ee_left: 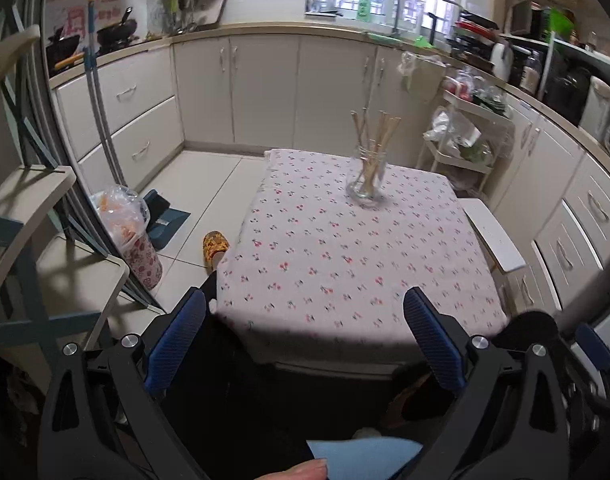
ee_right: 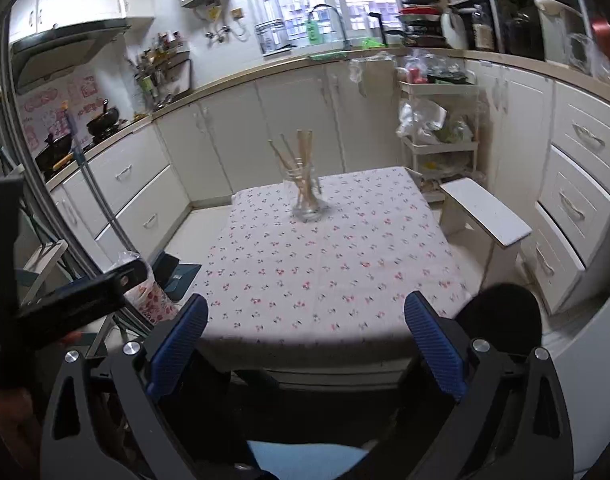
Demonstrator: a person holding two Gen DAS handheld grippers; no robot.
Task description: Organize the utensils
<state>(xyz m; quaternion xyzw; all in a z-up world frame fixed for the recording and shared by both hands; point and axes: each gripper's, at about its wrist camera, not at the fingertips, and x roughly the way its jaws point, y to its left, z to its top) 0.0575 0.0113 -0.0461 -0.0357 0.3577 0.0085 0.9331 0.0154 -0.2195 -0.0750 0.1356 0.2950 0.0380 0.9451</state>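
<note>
The left claw [ee_left: 305,312] stands wide open with nothing between its blue ribbed pads [ee_left: 177,340], poised above the near edge of the worktop [ee_left: 345,264], a small square table under a pale cloth printed with little red cherries. The right claw [ee_right: 305,316] is likewise spread wide and empty, its blue ribbed pads [ee_right: 433,344] framing the same near edge; in the right wrist view the left claw's black frame shows to its left. Beyond both claws, well apart from them toward the far side of the worktop, stands a clear glass jar [ee_left: 367,176], upright, holding a loose bunch of light wooden chopsticks [ee_left: 375,136] that lean in different directions above its rim. Nothing else lies on the cloth. Right of the claws, just beside the worktop, is a white stool [ee_left: 493,236], and past it a white tiered trolley [ee_left: 461,140] crowded with bags. Left of the claws, on the tiled floor, are an orange patterned slipper [ee_left: 215,245] and a floral bin [ee_left: 143,258] lined with a plastic bag. Cream cabinets [ee_left: 265,88] run along the far wall under a window.
</note>
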